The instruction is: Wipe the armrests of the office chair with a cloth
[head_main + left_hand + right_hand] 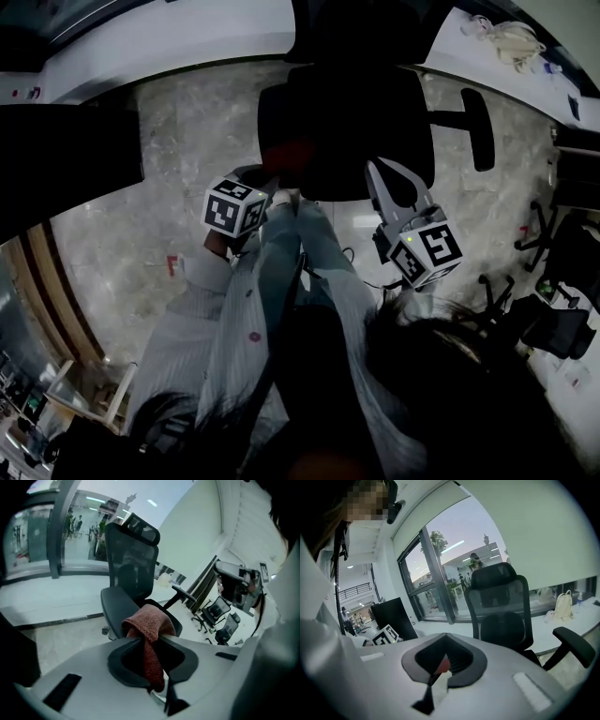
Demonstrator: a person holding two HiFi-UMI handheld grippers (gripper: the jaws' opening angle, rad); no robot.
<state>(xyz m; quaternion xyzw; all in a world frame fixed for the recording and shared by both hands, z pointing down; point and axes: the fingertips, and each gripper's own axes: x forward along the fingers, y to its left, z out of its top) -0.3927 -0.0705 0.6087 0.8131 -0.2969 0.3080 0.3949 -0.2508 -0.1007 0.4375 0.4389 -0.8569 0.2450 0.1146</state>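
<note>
A black office chair [342, 122] stands just ahead of me, its right armrest [478, 127] sticking out to the side. My left gripper [272, 187] is shut on a reddish cloth [150, 620], which bunches above the jaws and hangs down between them. In the left gripper view the chair [131, 564] and one armrest [185, 595] lie beyond the cloth, apart from it. My right gripper [382, 169] is shut with nothing in it and hovers near the seat's front right. The right gripper view faces the chair back [501, 602] and an armrest [574, 646].
A long white counter [525, 75] with a beige bag [562, 605] runs behind the chair. More office chairs [562, 328] stand at the right. A black panel [66, 159] sits at the left, with glass walls [436, 578] beyond. The floor is pale marble.
</note>
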